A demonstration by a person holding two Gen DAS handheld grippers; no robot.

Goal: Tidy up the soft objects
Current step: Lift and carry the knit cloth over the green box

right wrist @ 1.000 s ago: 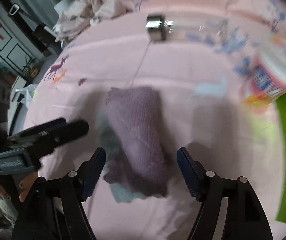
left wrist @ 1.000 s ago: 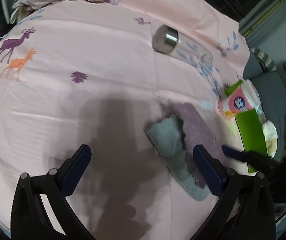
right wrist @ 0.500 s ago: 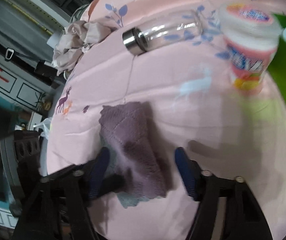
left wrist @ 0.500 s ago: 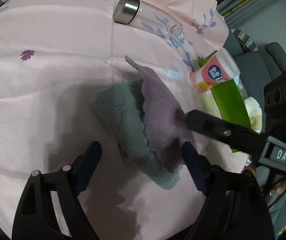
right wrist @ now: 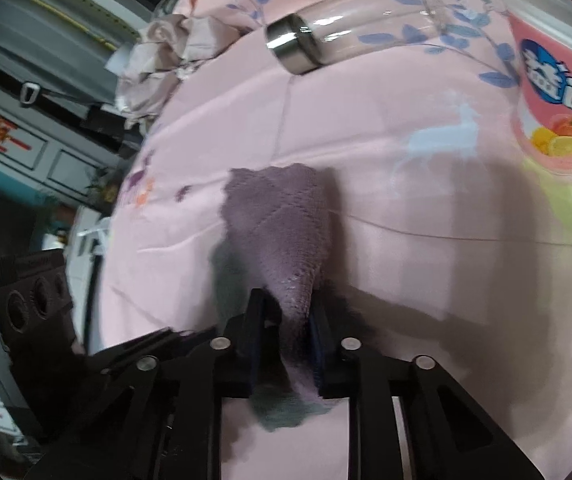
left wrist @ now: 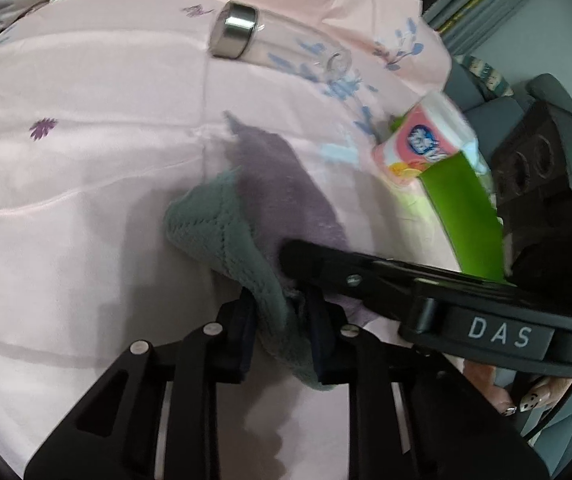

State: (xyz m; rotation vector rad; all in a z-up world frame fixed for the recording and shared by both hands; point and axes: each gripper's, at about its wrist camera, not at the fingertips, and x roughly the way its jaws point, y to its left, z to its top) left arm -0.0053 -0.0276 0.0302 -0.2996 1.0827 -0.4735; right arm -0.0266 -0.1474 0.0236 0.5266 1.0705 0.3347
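Note:
A teal knitted cloth (left wrist: 214, 232) lies on the pink bedspread (left wrist: 86, 168) with a purple cloth (left wrist: 278, 184) draped over it. My left gripper (left wrist: 282, 320) is shut on the near end of the teal cloth. In the right wrist view my right gripper (right wrist: 290, 328) pinches the near end of the purple cloth (right wrist: 282, 224); its jaws are closing and the pads press the fabric. A bit of teal cloth (right wrist: 282, 416) hangs below them. The right gripper (left wrist: 298, 256) reaches in from the right, just above my left fingers.
A clear glass bottle (left wrist: 270, 40) with a steel cap lies at the back of the bed. A pink tub (left wrist: 422, 144) and a green panel (left wrist: 462, 216) stand at the right edge. Crumpled beige fabric (right wrist: 166, 44) lies at the far corner.
Both grippers came in over the stacked cloths and closed, the left on the teal cloth, the right on the purple one. The cloths' near ends are bunched between the jaws.

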